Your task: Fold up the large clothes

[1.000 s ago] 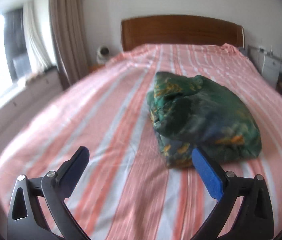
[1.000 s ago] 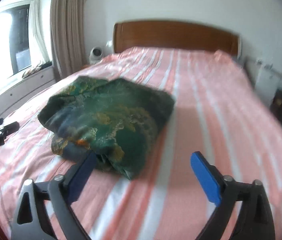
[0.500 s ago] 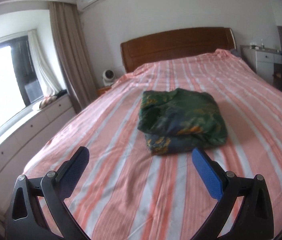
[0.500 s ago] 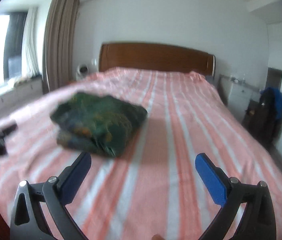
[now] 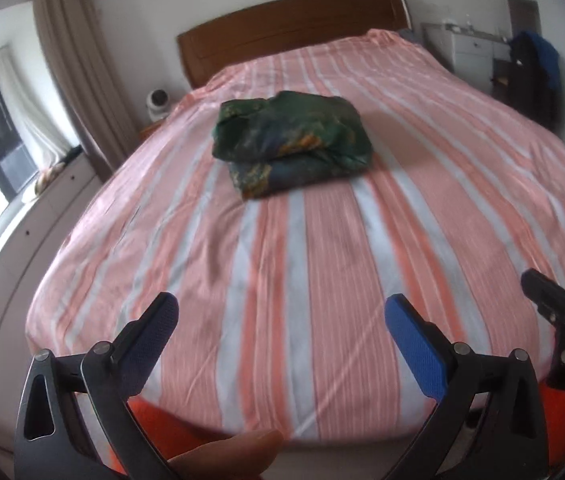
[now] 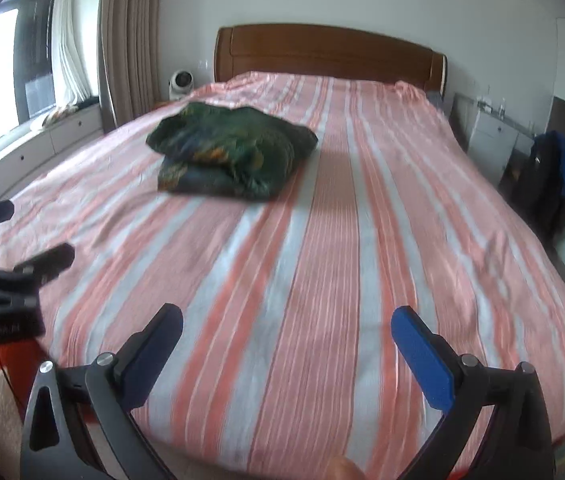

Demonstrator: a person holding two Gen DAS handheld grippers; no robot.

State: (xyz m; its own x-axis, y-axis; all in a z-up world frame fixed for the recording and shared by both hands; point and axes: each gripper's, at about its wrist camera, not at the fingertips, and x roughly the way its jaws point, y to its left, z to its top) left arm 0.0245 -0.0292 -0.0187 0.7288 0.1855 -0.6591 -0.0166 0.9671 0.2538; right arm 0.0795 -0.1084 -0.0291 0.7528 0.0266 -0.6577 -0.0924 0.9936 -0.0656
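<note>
Clothes (image 5: 292,140) are seen folded into a green, patterned bundle on the bed (image 5: 322,280), but the nearest things are the two tools. At the near edge, the left hand-held gripper (image 5: 282,328) is held with its jaws spread wide and nothing between them, above the foot of the striped pink and white sheet. The right hand-held gripper (image 6: 286,334) is likewise held wide open and bare, over the same near end of the bed. Each tool is caught at the side of the other's view. A fingertip (image 5: 234,454) is seen at the lower rim of the left view. Farther off, the bundle is set on the middle of the bed, left of its centre line, well apart from both tools. Beyond it, a wooden headboard (image 6: 330,54) is found against the far wall, with a small white fan (image 6: 180,84) at its left and curtains (image 6: 130,36) beside the window.
</note>
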